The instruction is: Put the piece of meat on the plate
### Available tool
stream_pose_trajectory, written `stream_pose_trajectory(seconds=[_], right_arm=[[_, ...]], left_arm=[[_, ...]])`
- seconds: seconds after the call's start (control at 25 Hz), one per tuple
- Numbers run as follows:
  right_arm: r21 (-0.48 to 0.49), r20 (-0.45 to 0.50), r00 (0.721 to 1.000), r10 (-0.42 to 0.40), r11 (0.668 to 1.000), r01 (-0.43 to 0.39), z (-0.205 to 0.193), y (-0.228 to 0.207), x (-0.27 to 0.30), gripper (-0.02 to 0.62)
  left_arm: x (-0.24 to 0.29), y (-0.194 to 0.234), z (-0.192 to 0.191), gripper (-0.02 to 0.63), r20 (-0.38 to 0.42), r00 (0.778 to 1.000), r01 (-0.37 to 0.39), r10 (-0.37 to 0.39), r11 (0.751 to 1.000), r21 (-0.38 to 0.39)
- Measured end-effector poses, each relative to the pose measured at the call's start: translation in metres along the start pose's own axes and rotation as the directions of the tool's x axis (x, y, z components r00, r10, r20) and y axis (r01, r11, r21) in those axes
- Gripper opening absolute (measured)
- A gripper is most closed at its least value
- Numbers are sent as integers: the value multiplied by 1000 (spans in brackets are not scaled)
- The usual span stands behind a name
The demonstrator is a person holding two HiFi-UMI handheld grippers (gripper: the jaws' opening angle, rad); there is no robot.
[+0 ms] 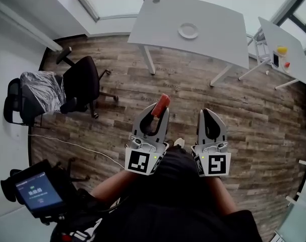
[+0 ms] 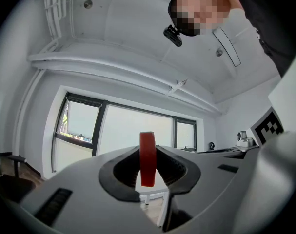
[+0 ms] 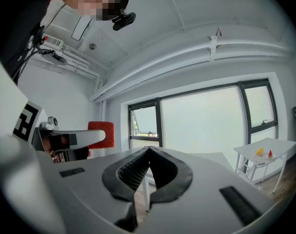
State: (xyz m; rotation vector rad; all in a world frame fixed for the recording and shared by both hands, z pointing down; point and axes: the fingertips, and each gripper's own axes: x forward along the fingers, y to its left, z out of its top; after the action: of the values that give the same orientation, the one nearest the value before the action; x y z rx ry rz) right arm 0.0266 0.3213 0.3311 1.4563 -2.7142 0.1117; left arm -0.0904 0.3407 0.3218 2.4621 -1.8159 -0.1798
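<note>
A flat red piece of meat [image 1: 162,103] stands on edge between the jaws of my left gripper [image 1: 158,111], which is shut on it and held level over the wooden floor. In the left gripper view the piece of meat [image 2: 148,159] sits upright in the pinch of the left gripper [image 2: 148,165]. My right gripper [image 1: 208,113] hangs beside it, shut with nothing in it; the right gripper view shows that gripper [image 3: 148,156] with its ribbed pads meeting. The white plate [image 1: 188,31] lies on the white table [image 1: 213,14] well ahead of both grippers.
A black office chair [image 1: 84,83] and a plastic-covered chair [image 1: 39,91] stand at the left. A small white side table [image 1: 281,37] with yellow and red items is at the far right. A screen device [image 1: 39,191] sits at the lower left, near a cable on the floor.
</note>
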Motion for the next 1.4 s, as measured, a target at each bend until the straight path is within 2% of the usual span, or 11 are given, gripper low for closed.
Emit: stream_pose_trajectory(seconds=[0.08, 0.24, 0.52, 0.64, 0.88, 1.08, 1.28, 1.4], right_arm=[[-15, -4, 1000, 6, 1000, -6, 3, -2, 0, 3], [-119, 33, 998, 56, 992, -52, -8, -20, -42, 3], [-5, 53, 995, 89, 996, -89, -19, -42, -65, 3], [18, 34, 996, 80, 997, -80, -26, -53, -67, 3], [31, 41, 998, 46, 998, -48, -30, -75, -61, 3], [-5, 40, 999, 34, 999, -34, -30, -91, -48, 3], [-31, 8, 1000, 4, 1000, -4, -37, -117, 2, 3], [-44, 34, 999, -5, 999, 7, -32, -127, 18, 3]], left_arm=[[2, 0, -1, 92, -7, 1000, -9, 9, 1000, -1], [-8, -45, -11, 92, 15, 999, -39, 39, 999, 19], [-1, -76, -22, 92, 20, 998, -67, 66, 997, 31], [0, -81, -23, 92, 23, 998, -59, 60, 998, -6], [17, -76, -24, 92, 41, 998, -51, 52, 998, -21], [43, -68, -32, 92, 37, 998, -43, 44, 999, -26], [99, -42, -45, 92, 24, 1000, -17, 18, 999, -46], [119, -39, -44, 92, 36, 999, 8, -6, 999, -37]])
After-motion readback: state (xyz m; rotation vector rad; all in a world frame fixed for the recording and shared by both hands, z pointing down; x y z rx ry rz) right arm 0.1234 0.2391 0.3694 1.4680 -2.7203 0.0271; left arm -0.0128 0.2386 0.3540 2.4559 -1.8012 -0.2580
